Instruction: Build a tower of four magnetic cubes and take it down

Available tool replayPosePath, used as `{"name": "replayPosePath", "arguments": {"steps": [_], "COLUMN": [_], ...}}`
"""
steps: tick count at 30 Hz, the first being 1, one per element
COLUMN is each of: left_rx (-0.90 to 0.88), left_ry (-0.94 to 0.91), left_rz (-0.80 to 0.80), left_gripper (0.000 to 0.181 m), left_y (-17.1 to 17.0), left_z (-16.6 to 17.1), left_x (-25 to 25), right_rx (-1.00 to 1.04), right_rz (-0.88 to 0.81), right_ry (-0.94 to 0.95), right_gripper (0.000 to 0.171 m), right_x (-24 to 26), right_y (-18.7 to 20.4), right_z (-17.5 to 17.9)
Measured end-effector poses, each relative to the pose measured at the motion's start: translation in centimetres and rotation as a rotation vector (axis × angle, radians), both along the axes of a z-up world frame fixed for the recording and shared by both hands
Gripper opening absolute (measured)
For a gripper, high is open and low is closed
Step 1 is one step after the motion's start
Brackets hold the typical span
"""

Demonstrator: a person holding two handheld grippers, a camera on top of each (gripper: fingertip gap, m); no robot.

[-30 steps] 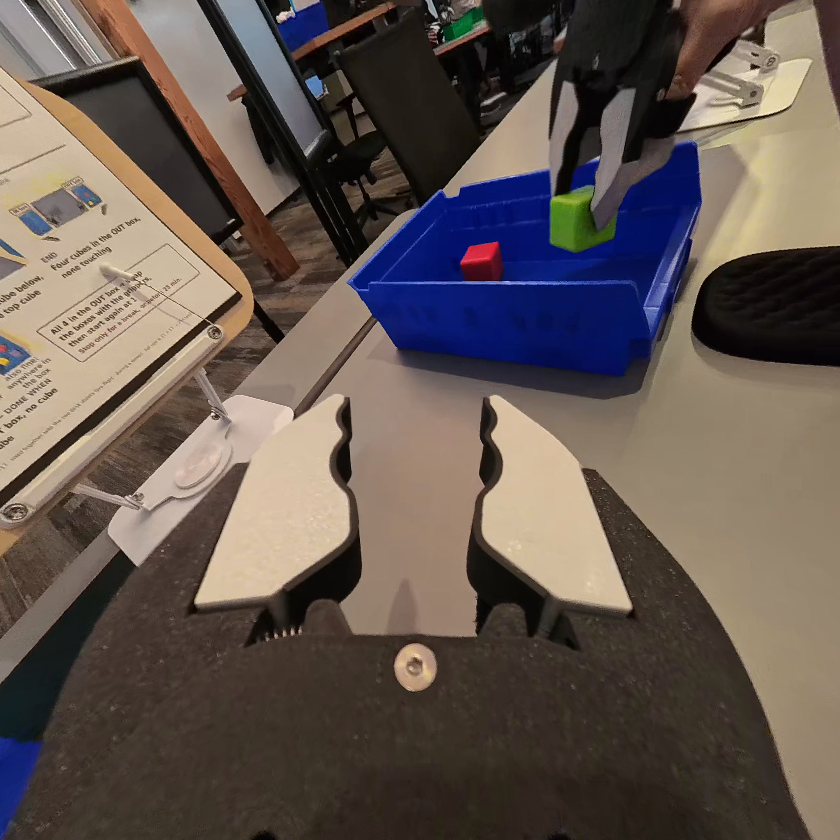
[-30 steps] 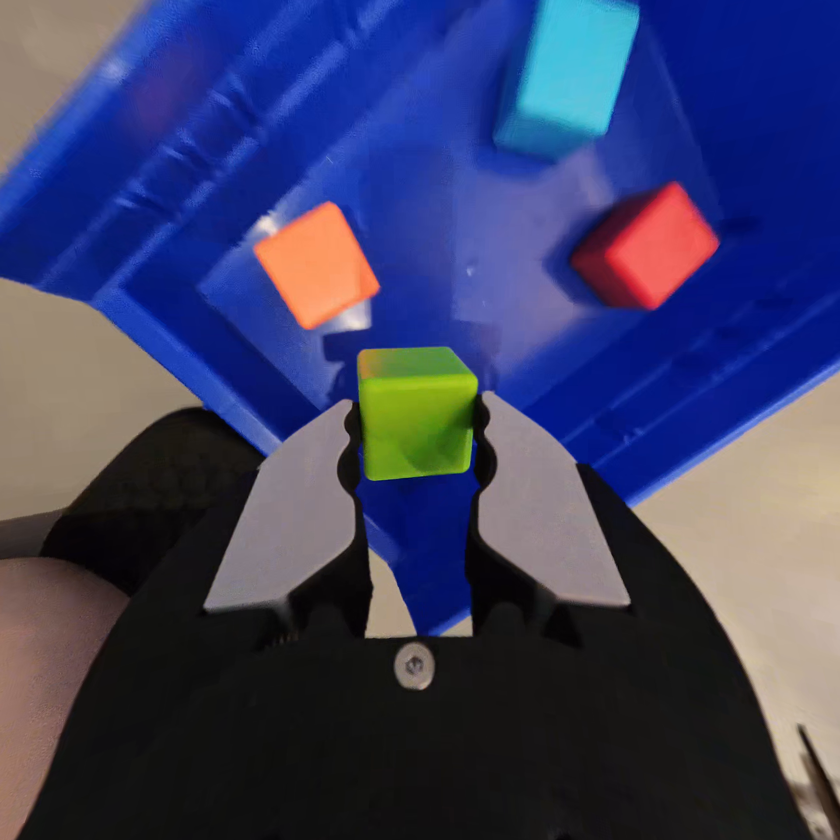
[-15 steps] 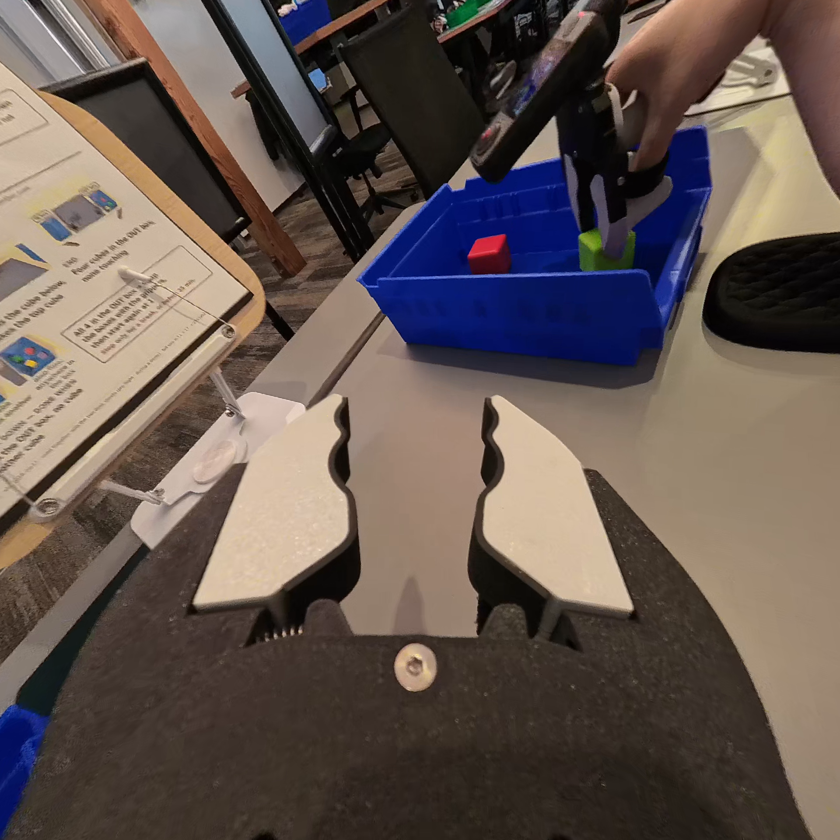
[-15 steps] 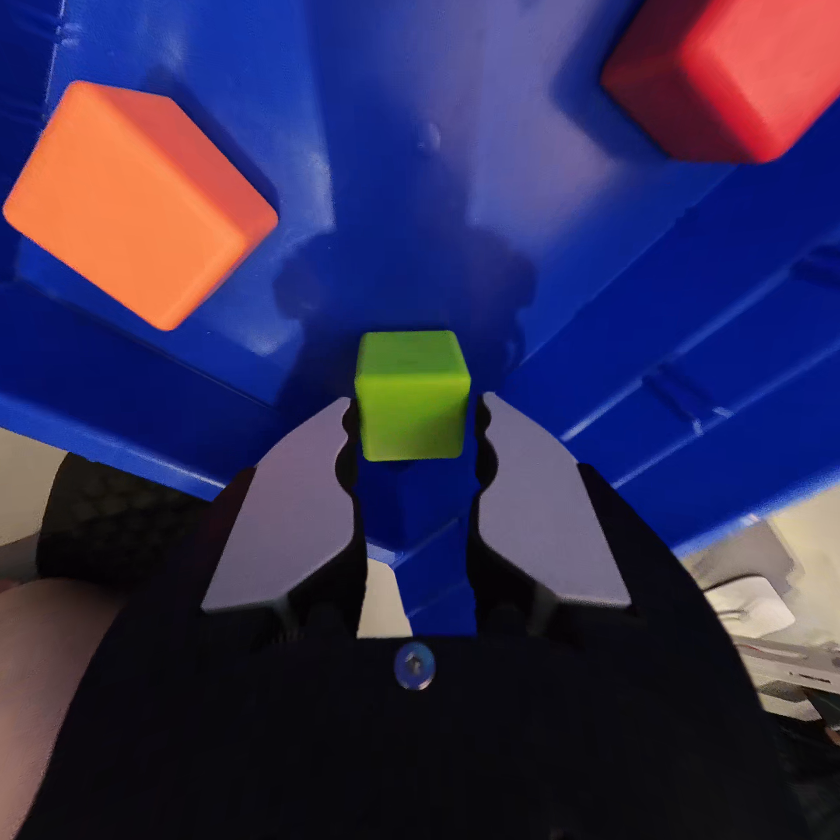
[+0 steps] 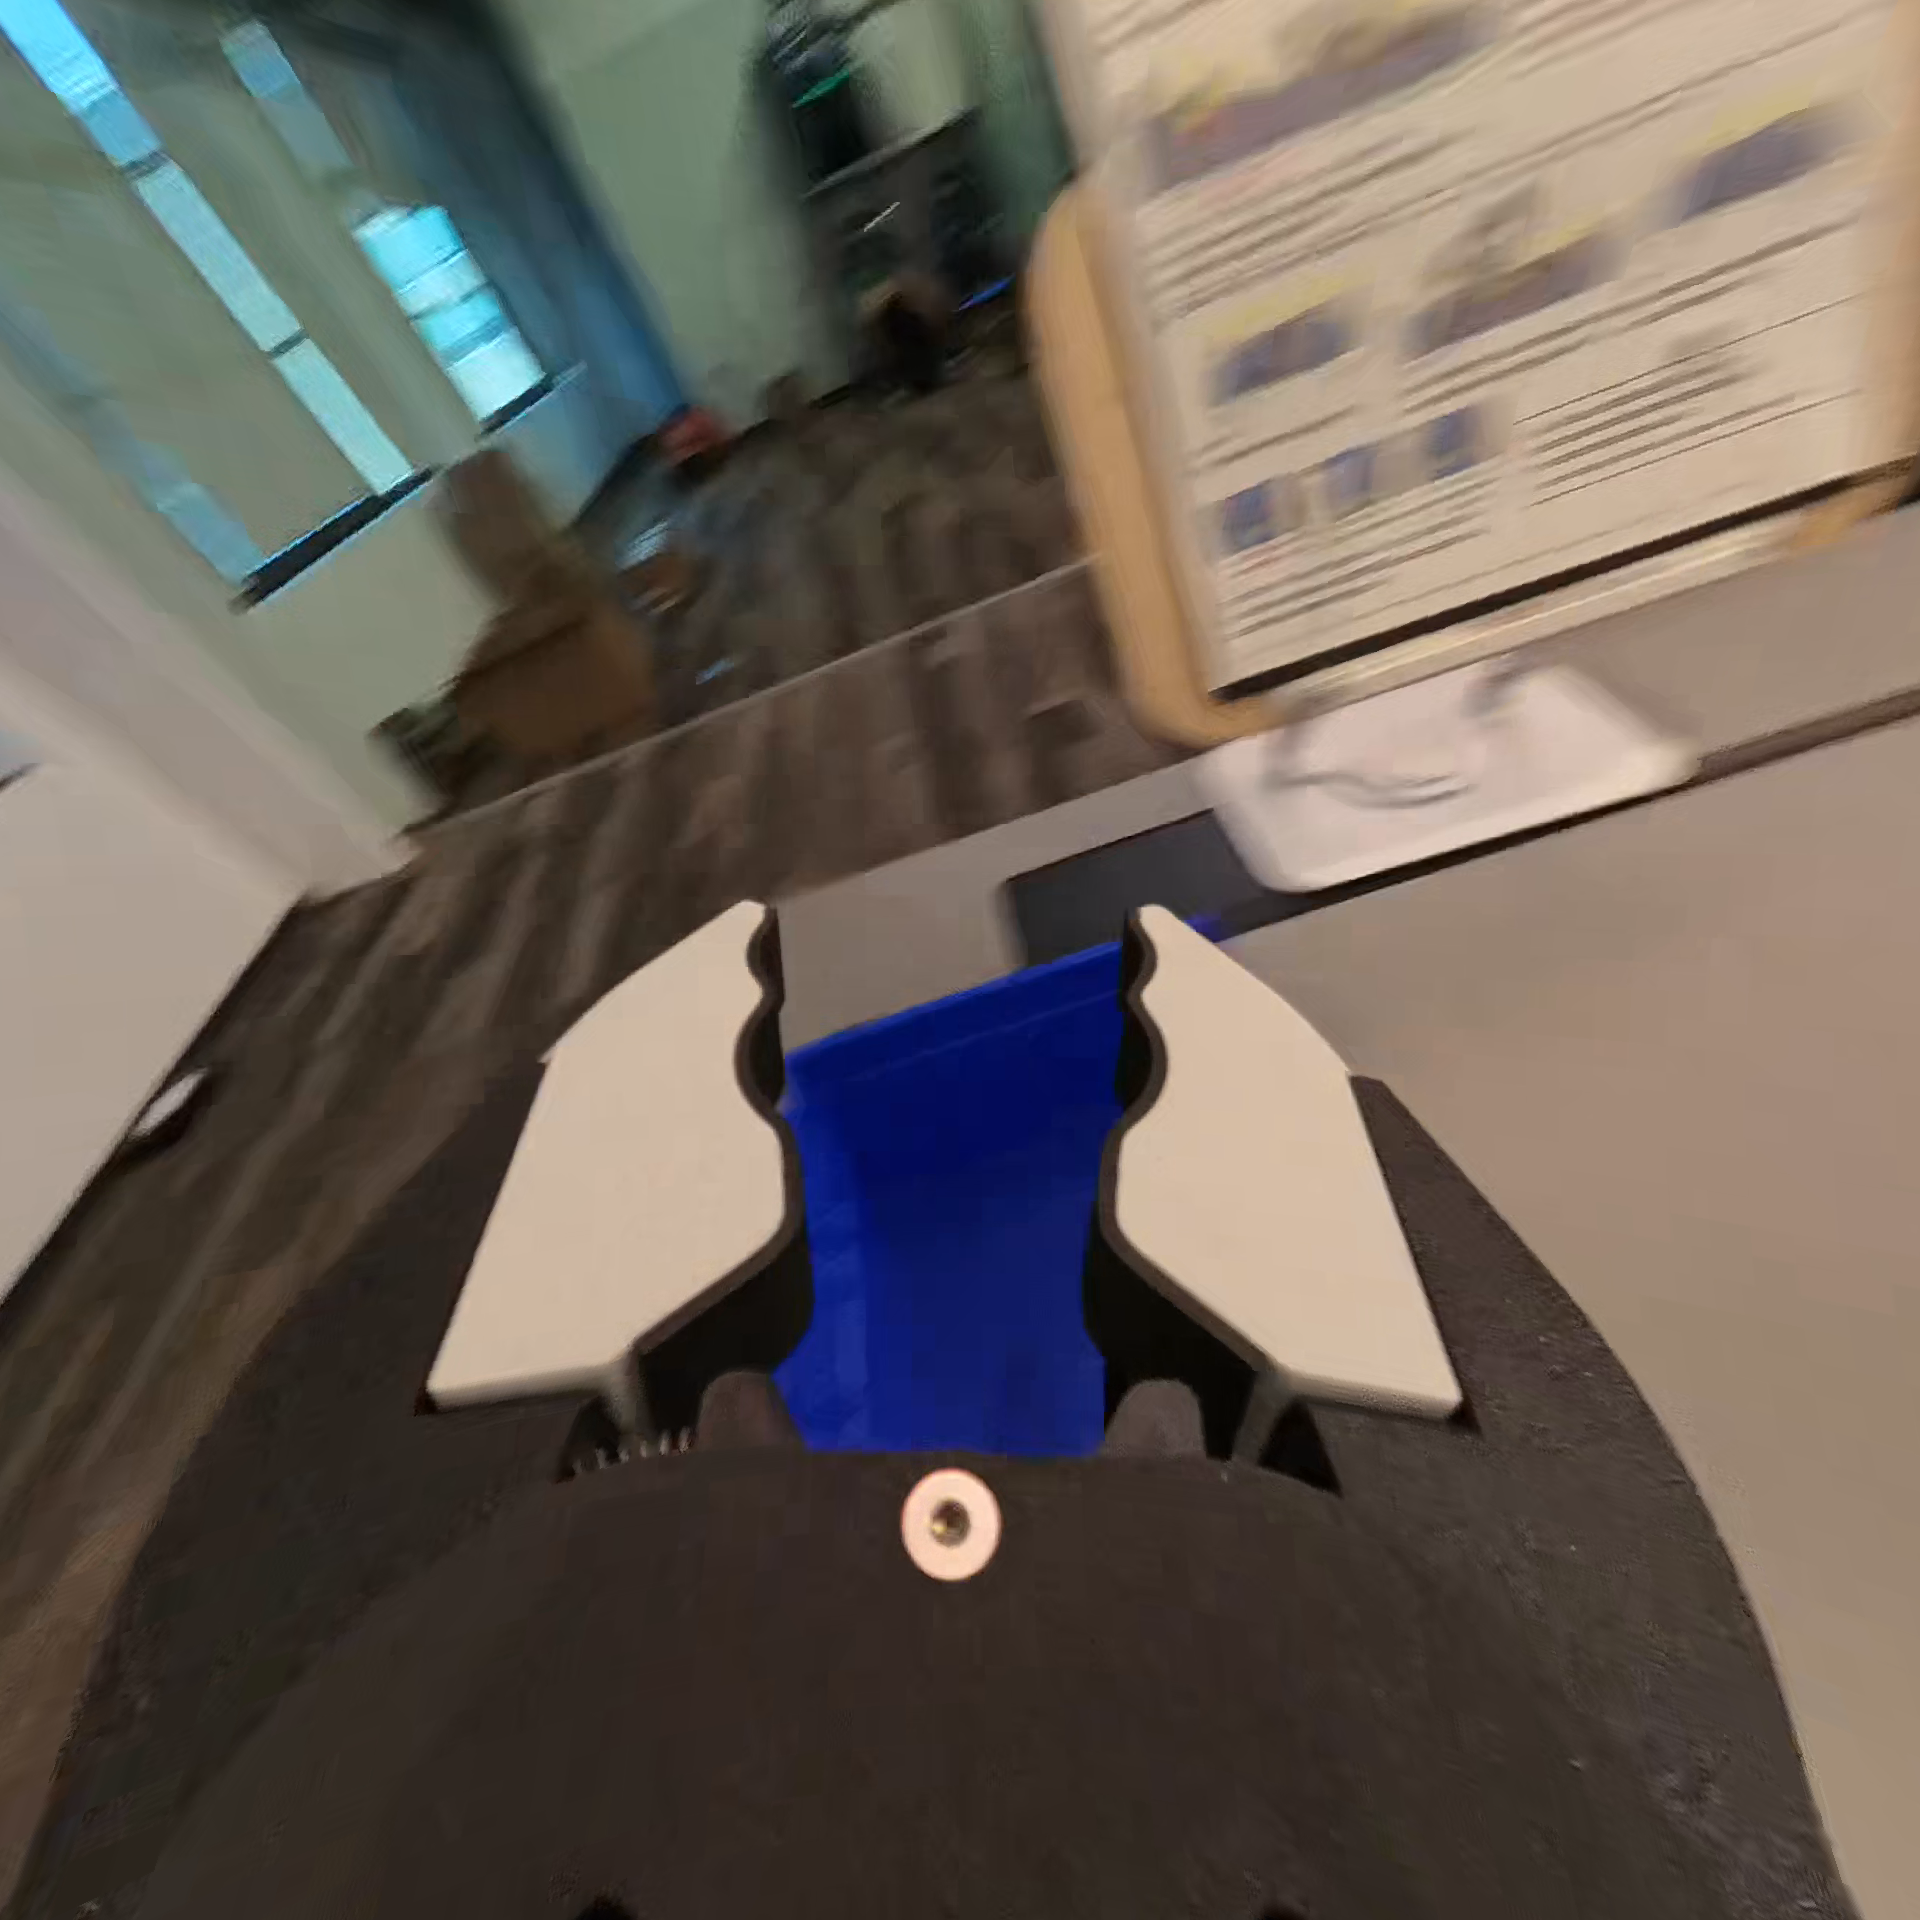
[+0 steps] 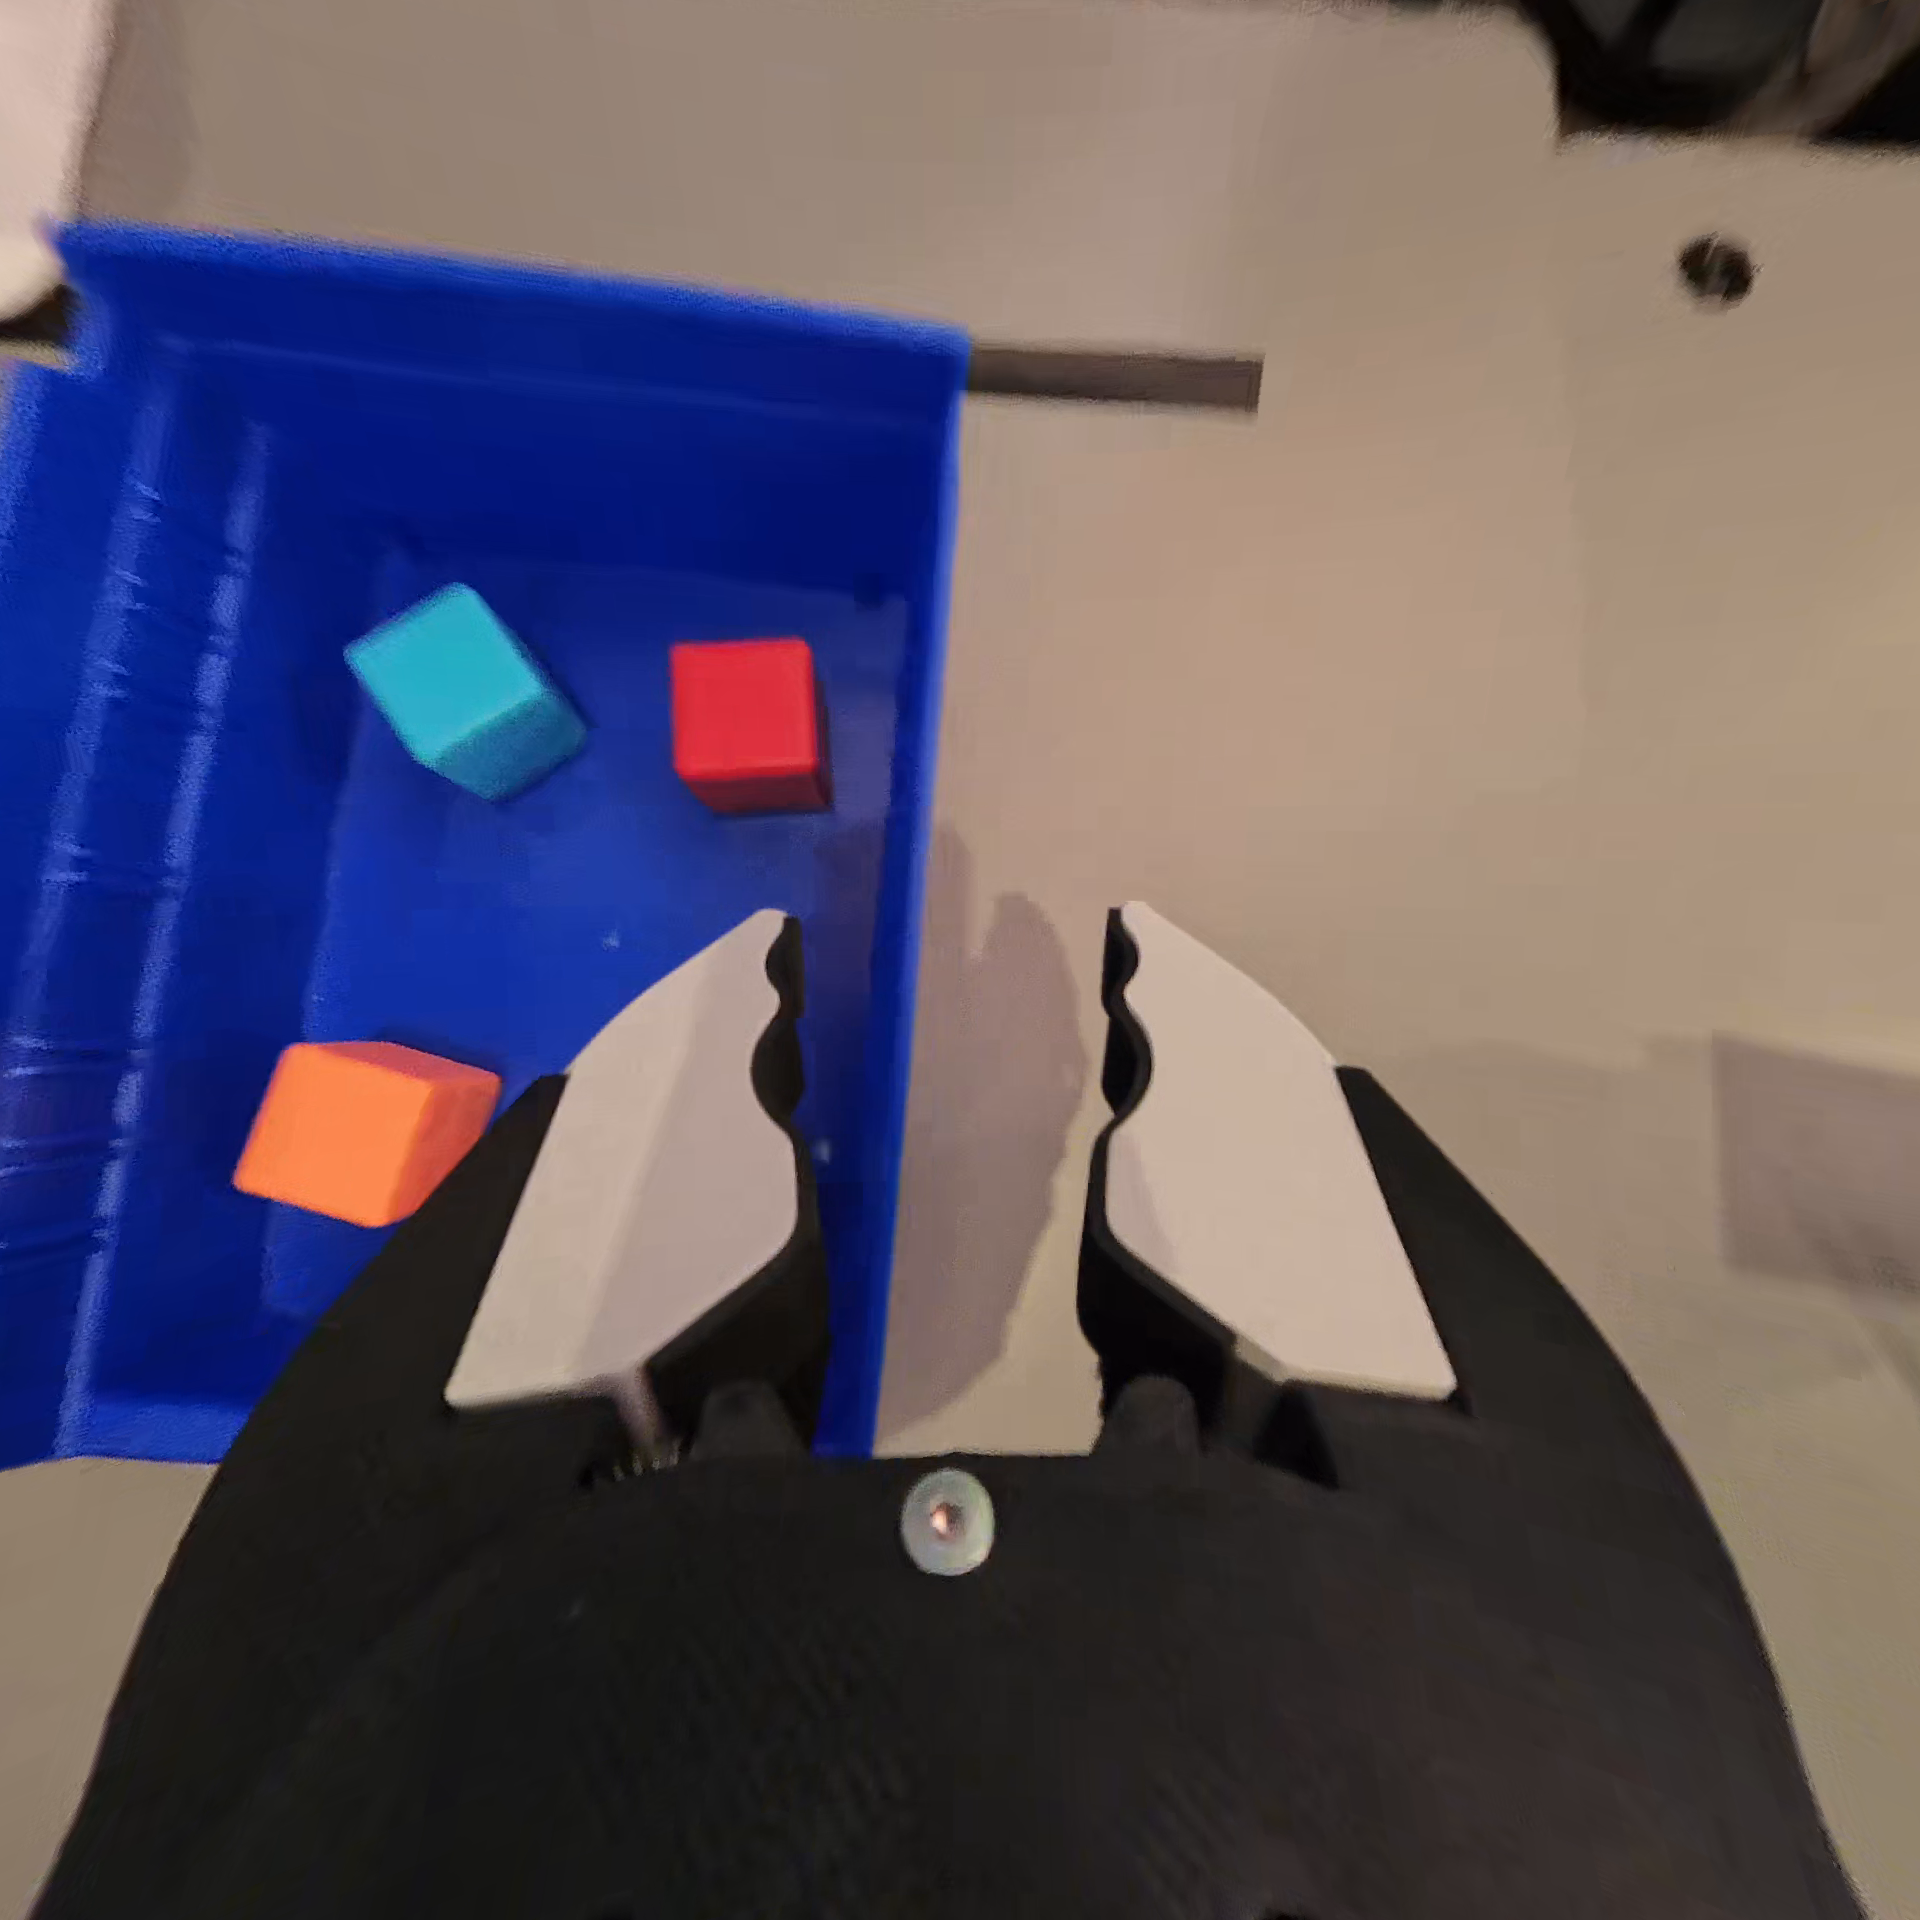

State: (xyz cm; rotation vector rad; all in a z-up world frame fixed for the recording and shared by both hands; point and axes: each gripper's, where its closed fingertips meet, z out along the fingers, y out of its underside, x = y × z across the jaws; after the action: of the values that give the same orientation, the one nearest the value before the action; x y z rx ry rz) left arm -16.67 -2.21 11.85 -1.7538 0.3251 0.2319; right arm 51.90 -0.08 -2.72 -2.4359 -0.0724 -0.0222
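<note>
Blue bin [image 6: 925,727] at 10 o'clock holding teal cube [image 6: 462,691], red cube [image 6: 746,722], orange cube [image 6: 358,1130] — loose, apart; green one unseen. Teardown likely finishing. Right gripper [image 6: 951,935] spread, empty, above bin's edge. Left gripper [image 5: 951,940] spread, empty — over another blue bin [image 5: 940,1195], blurred.

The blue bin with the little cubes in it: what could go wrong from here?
Only three cubes show in the blue bin: teal cube, red cube and orange cube. A fourth may be hidden under the open right gripper, so it could be miscounted. The cubes being magnetic, the teal and red ones look close enough to snap together. The left wrist view is badly blurred, so the open left gripper could clip something.
</note>
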Motion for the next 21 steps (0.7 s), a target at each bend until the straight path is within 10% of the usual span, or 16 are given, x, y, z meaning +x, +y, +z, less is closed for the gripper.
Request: {"name": "replayPosePath", "arguments": {"steps": [6, 10, 21], "left_rx": [-0.288, -0.537, -0.914], "left_ry": [-0.204, -0.312, -0.246], "left_rz": [0.294, 0.299, 0.294], "left_gripper": [0.058, 0.05, 0.058], "left_y": [-0.9, -1.1, -1.8], "left_z": [-6.4, -12.2, -19.7], "left_x": [-13.1, -15.0, -13.5], "right_rx": [-0.191, -0.277, -0.287], "right_rz": [-0.007, 0.025, 0.009], "right_ry": [0.093, 0.152, 0.184], "right_gripper": [0.051, 0.006, 0.006], "right_x": [0.0, -1.1, -1.3], "right_y": [0.2, -0.4, -0.5], "right_z": [-5.4, -6.7, -6.8]}}
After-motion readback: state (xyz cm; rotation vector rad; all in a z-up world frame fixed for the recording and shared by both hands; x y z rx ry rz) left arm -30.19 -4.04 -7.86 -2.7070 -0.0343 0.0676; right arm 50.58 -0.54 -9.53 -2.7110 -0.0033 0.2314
